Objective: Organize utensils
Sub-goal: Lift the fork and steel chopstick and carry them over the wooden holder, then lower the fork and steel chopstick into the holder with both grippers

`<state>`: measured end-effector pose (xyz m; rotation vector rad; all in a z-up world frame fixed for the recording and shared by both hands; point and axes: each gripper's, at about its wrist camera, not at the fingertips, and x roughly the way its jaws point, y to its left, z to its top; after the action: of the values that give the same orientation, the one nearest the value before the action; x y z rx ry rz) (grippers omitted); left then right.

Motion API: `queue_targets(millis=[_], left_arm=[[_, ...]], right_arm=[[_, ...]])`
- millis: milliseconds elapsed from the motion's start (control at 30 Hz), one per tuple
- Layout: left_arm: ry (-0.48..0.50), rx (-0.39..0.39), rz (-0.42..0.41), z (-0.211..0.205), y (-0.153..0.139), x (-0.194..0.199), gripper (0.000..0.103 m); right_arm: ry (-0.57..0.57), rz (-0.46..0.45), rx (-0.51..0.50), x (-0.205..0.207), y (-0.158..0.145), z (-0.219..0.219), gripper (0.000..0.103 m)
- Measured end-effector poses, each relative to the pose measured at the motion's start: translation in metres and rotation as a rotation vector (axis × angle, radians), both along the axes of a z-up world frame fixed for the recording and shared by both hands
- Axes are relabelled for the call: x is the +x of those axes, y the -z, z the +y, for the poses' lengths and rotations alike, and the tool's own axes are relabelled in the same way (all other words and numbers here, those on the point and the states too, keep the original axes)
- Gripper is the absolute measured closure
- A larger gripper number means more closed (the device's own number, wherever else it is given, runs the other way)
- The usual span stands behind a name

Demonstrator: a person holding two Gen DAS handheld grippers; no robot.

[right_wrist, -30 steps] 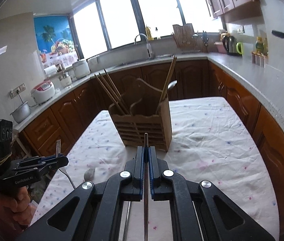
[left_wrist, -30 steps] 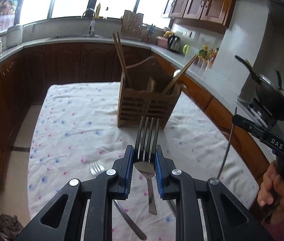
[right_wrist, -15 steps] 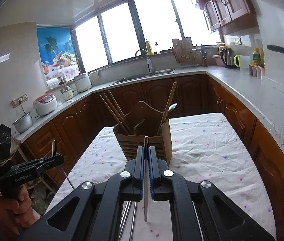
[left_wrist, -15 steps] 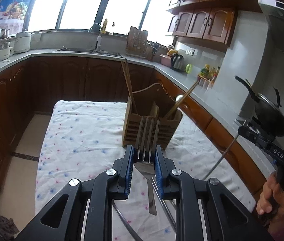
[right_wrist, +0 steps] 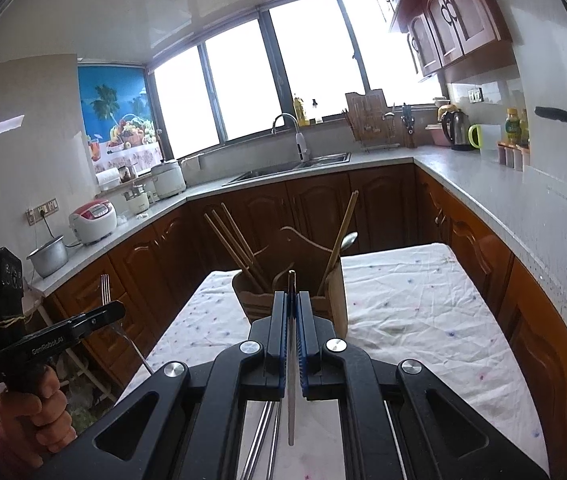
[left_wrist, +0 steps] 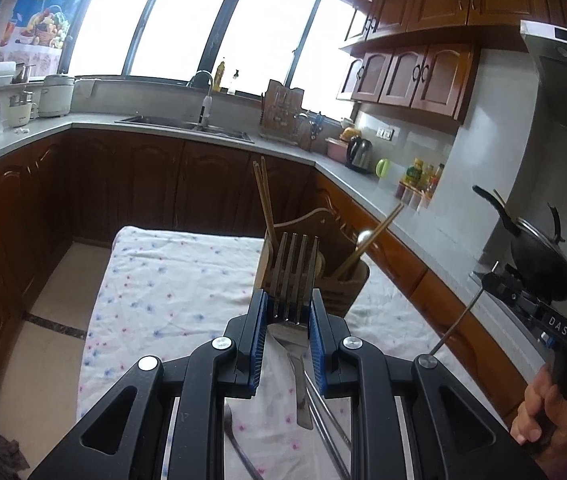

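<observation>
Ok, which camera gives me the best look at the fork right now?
Left wrist view: the fork sits face-on between the left gripper jaws, all four tines clear. The right wrist view shows it small, only tines and part of the handle.

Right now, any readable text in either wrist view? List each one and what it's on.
"DAS": white letters on the side of the right gripper, seen from the left wrist view; more may be cut off.
"GenRobot.AI": on the side of the left gripper, seen from the right wrist view.
Bottle labels by the backsplash: too small to read.
Rice cooker panel: blurred, unreadable.
</observation>
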<state>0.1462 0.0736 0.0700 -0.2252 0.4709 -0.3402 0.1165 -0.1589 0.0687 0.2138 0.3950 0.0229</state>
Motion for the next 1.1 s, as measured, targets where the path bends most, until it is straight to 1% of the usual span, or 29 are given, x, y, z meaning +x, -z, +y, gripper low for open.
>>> queue_targets(millis=[267, 533, 967, 1067, 1100], left_arm=[[-0.020, -0.020, -0.035, 0.000, -0.004, 0.015, 0.085], [-0.030, -0.029, -0.075, -0.001, -0.009, 0.039, 0.085], [-0.055, -0.064, -0.145, -0.002, -0.013, 0.075, 0.085], [-0.063, -0.078, -0.155, -0.002, -0.009, 0.086, 0.088], [-0.067, -0.081, -0.157, -0.003, -0.008, 0.091, 0.097]], right_arm=[[0.002, -0.045, -0.006, 0.008, -0.016, -0.002, 0.099], [0.005, -0.101, -0.018, 0.023, -0.036, -0.004, 0.099], [0.026, -0.181, -0.015, 0.043, -0.058, -0.014, 0.099], [0.035, -0.192, -0.014, 0.050, -0.059, -0.018, 0.099], [0.038, -0.194, -0.014, 0.052, -0.059, -0.019, 0.099]])
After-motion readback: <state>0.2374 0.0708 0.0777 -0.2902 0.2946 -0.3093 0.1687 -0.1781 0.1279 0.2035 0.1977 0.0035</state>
